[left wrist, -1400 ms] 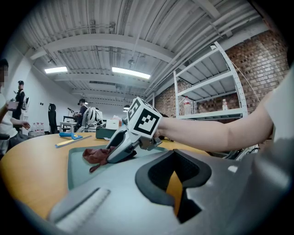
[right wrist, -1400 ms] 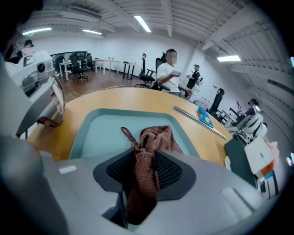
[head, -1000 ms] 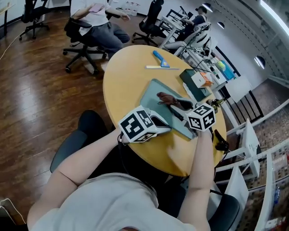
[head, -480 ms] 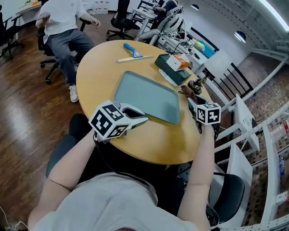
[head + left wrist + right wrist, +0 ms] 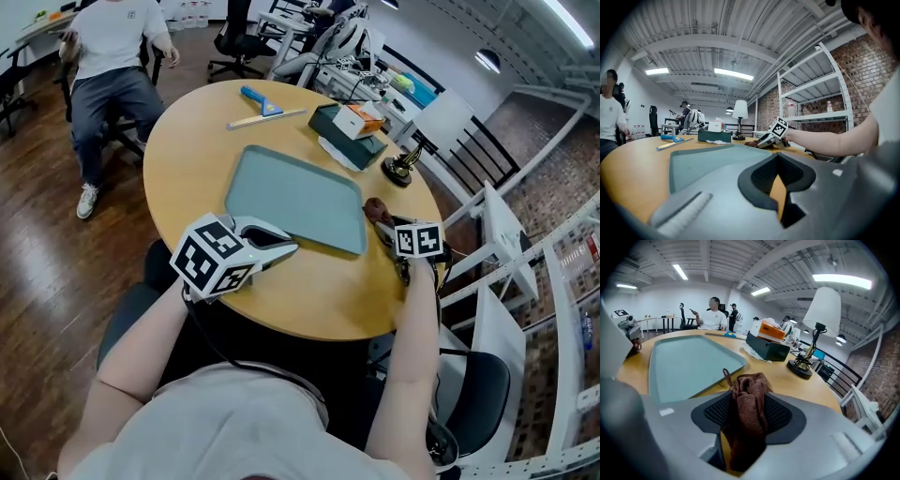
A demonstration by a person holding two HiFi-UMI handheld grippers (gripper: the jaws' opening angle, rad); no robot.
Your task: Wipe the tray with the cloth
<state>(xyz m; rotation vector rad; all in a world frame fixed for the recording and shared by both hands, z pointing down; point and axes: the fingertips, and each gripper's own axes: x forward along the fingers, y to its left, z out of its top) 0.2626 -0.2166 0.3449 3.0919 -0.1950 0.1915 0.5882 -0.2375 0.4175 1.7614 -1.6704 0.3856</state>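
Observation:
The teal tray (image 5: 295,192) lies empty in the middle of the round wooden table (image 5: 187,150). My right gripper (image 5: 382,223) hovers over the table just past the tray's right edge, shut on a bunched brown cloth (image 5: 374,207). In the right gripper view the cloth (image 5: 749,394) fills the hollow between the jaws of that gripper (image 5: 745,401), with the tray (image 5: 684,364) ahead and to the left. My left gripper (image 5: 281,246) rests by the tray's near left corner. In its own view the left gripper (image 5: 780,161) is shut and holds nothing, the tray (image 5: 703,161) lying just beyond.
At the table's far side are a dark green box (image 5: 347,127) with an orange pack on it, a small lamp (image 5: 401,171), a blue scraper (image 5: 258,97) and a ruler (image 5: 267,118). A person (image 5: 108,56) sits beyond the table. White shelving (image 5: 497,253) stands right.
My right gripper has carried the cloth off the tray's surface to the table at the tray's right edge. The left gripper has stayed by the near left corner.

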